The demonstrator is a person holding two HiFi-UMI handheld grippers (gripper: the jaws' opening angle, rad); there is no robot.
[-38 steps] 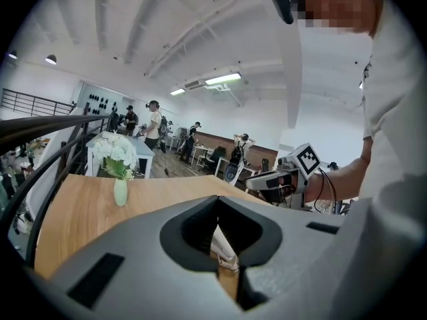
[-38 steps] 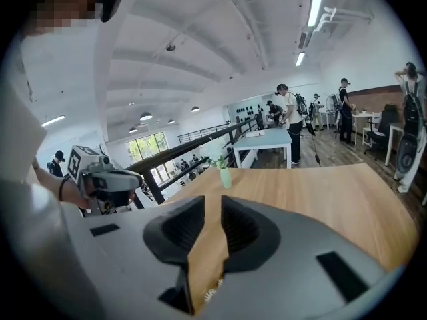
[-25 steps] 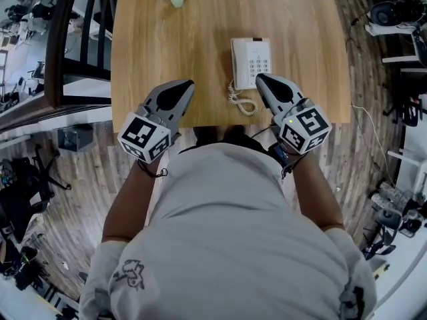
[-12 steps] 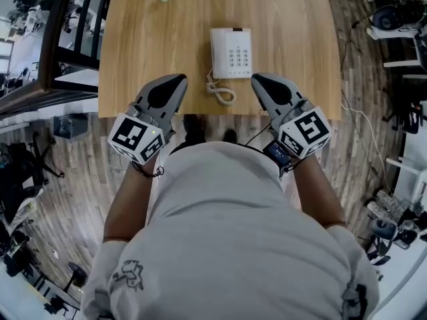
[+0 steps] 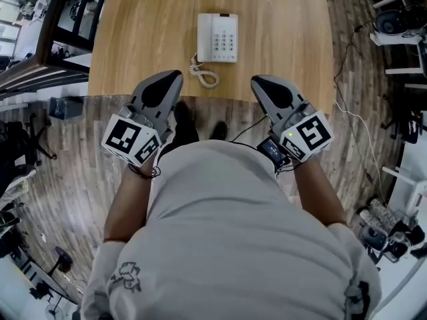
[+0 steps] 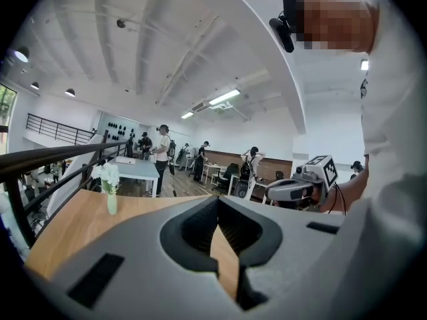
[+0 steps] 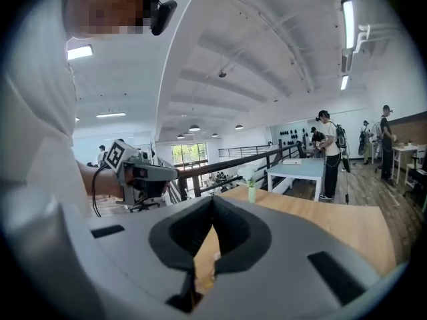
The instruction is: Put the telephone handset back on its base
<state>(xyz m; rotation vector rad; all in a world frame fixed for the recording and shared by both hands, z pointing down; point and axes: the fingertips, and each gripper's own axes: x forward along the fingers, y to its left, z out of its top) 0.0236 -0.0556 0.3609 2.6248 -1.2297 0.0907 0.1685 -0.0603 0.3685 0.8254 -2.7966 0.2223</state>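
One wooden table (image 5: 287, 39) is seen from above, and one white telephone (image 5: 217, 37) is found on it, roughly midway between the left and right edges and set back a little from the near edge. The handset (image 5: 206, 37) is seen lying along the left side of the base, apparently seated in place. One coiled cord (image 5: 204, 76) is trailed from the telephone toward the near edge. One vase of pale flowers (image 6: 110, 187) is spotted further back toward the left edge.

Two grippers are held over the near edge, one to each side of the telephone and well apart from it. The left gripper (image 5: 163, 85) is shown with its jaws brought together at the tips, and nothing is caught between them. The right gripper (image 5: 267, 89) is likewise closed up tight, and nothing is held there either. Two marker cubes are counted, one on each gripper. Several people are made out standing in the background of the hall.
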